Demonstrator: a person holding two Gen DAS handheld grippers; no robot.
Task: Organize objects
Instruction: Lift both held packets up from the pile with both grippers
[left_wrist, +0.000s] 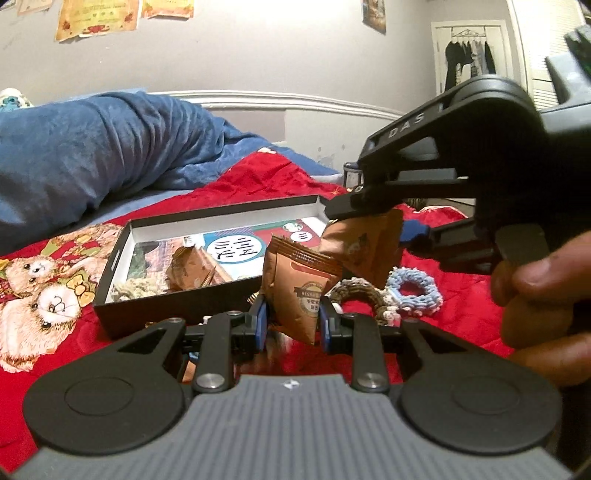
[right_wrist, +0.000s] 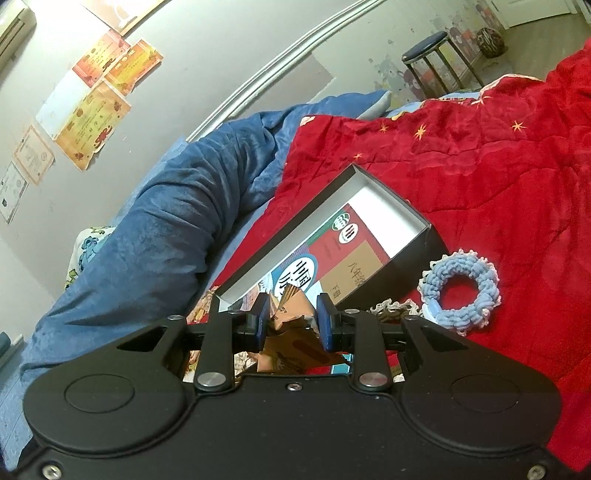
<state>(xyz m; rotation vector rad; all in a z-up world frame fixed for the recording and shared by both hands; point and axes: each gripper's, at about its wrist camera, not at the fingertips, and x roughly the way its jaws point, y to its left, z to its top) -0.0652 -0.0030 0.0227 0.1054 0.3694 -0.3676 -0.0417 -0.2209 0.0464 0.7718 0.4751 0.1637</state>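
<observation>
Brown sachet (left_wrist: 295, 295) is clamped in the left gripper (left_wrist: 291, 317), another sachet (right_wrist: 291, 328) in the right gripper (right_wrist: 291, 321); the black box (left_wrist: 177, 302) lies just ahead-left, nearer the left gripper.

brown scrunchie (left_wrist: 354, 291) half hidden behind packet (left_wrist: 301, 295), packet print unreadable

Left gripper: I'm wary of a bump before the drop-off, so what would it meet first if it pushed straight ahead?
Probably the black box: its near wall lies just past the left gripper and its brown packet, though depth is unclear.
</observation>
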